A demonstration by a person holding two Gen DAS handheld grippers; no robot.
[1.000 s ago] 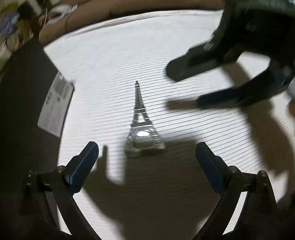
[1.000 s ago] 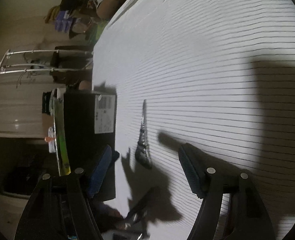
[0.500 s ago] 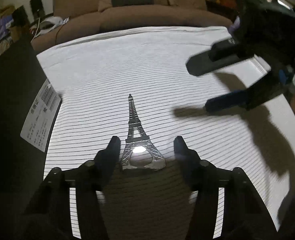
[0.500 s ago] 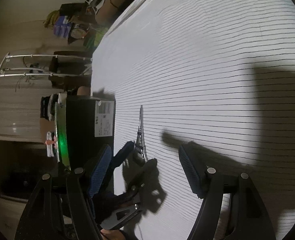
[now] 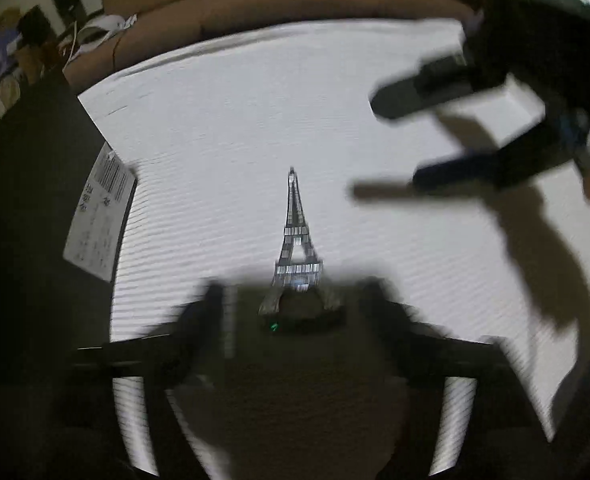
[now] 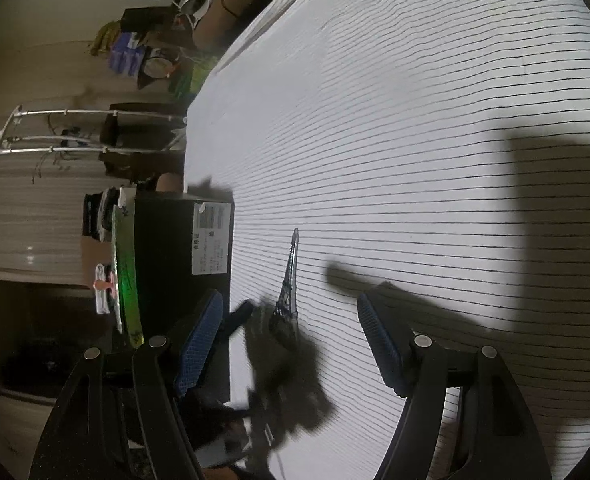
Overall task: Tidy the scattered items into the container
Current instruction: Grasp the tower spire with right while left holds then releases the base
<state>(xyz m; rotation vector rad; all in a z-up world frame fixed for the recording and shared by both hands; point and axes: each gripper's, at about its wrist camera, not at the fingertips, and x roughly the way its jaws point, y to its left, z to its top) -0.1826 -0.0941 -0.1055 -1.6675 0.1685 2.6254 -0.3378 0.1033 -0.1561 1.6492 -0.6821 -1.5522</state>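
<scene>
Seen from the left wrist, the left hand-held gripper (image 5: pixel 291 304), blurred in motion, had widened again after nearly closing half a second before, its fingers flanking but apparently not touching the base of the Eiffel Tower model (image 5: pixel 295 248) on the striped table (image 5: pixel 223 128). The right wrist view showed the right hand-held gripper (image 6: pixel 291 340) wide open and empty, the model just beside the black container (image 6: pixel 167 264); the pickup looked unfinished.

Brown sofa (image 5: pixel 255 4) behind — striped white cloth (image 5: pixel 235 128).
</scene>
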